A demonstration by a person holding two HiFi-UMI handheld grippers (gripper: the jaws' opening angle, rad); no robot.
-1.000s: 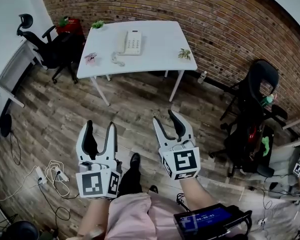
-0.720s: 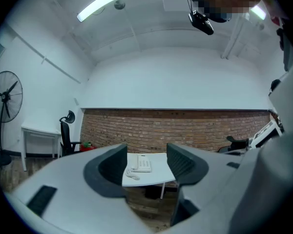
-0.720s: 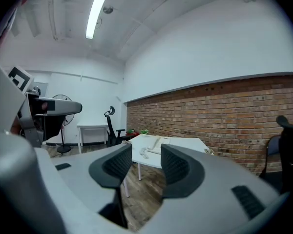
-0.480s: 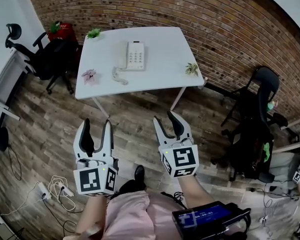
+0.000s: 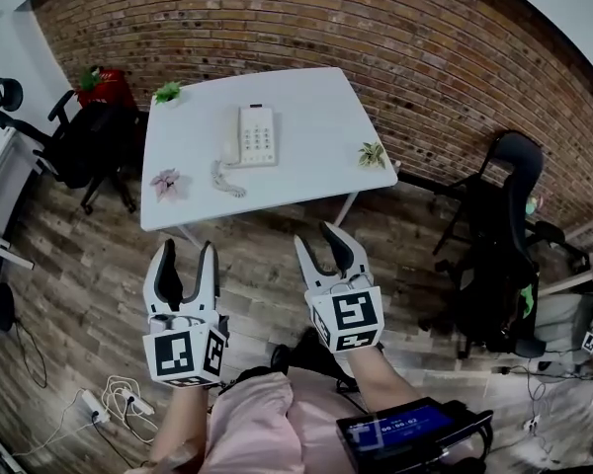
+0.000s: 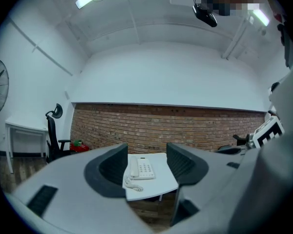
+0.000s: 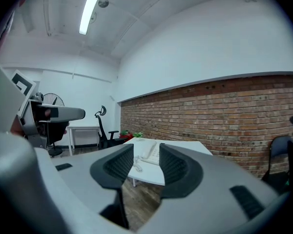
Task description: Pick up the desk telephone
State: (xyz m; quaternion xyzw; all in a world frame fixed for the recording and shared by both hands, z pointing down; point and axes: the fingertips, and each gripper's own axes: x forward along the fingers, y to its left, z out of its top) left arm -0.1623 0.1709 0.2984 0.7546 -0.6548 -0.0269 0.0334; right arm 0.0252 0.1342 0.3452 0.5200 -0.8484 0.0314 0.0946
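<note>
Telephone (image 5: 254, 134) lies flat on the white table (image 5: 316, 117), near the middle toward the back edge, with its coiled cord (image 5: 224, 178) trailing toward the front left corner. Both grippers hang over the floor short of the front edge with nothing between their jaws: the left gripper (image 5: 188, 251) gapes wide and the right gripper (image 5: 315, 235) is closing. Only the head view shows the small plant (image 5: 373, 153) by the table's right edge.

The white desk telephone (image 5: 254, 134) lies flat on the table — handset cradled, cord coiled beside.
</note>
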